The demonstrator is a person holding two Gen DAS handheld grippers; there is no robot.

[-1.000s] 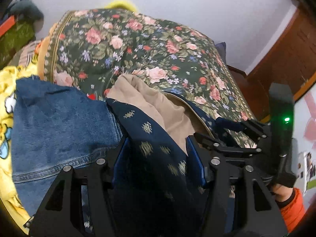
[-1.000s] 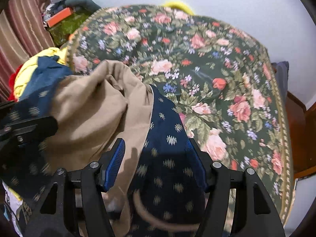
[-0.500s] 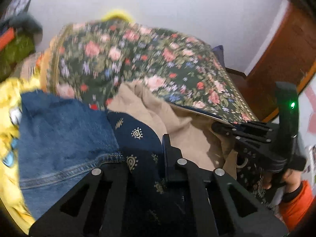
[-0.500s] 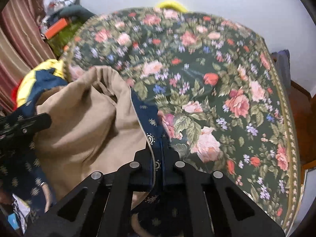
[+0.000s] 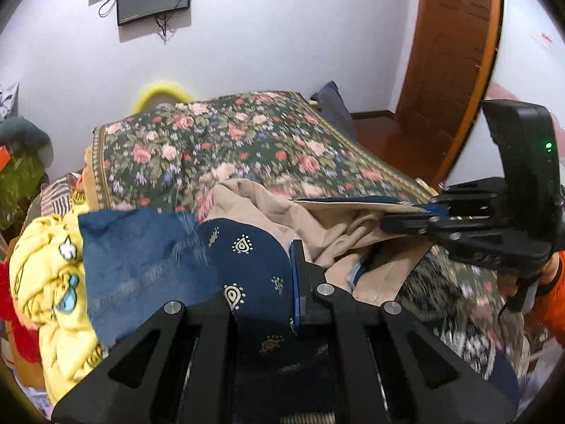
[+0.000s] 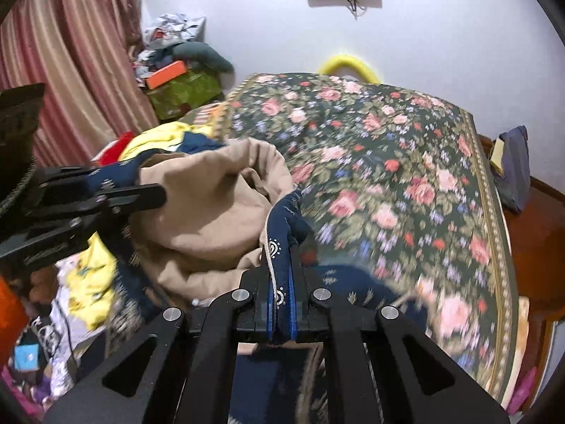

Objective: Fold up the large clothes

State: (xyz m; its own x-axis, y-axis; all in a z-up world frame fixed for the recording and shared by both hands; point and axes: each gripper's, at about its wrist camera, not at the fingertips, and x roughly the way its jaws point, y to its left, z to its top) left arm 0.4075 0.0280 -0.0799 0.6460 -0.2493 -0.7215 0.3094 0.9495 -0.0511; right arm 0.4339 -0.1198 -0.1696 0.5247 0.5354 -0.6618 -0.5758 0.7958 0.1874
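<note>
Left wrist view, leftward first: denim garment (image 5: 141, 247) beside the navy tan-lined garment (image 5: 247, 254), which the left claw (image 5: 295, 282) pinches; right claw (image 5: 409, 213) clamps its other edge above the floral bed (image 5: 247, 141).

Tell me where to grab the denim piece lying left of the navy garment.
Take the denim piece by its near stitched hem, coming from the front. That edge lies flat and exposed atop the pile; its right side is tucked under the navy garment.

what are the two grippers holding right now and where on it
Both hold the navy printed garment with tan lining: the left gripper and the right gripper each pinch its edge.
</note>
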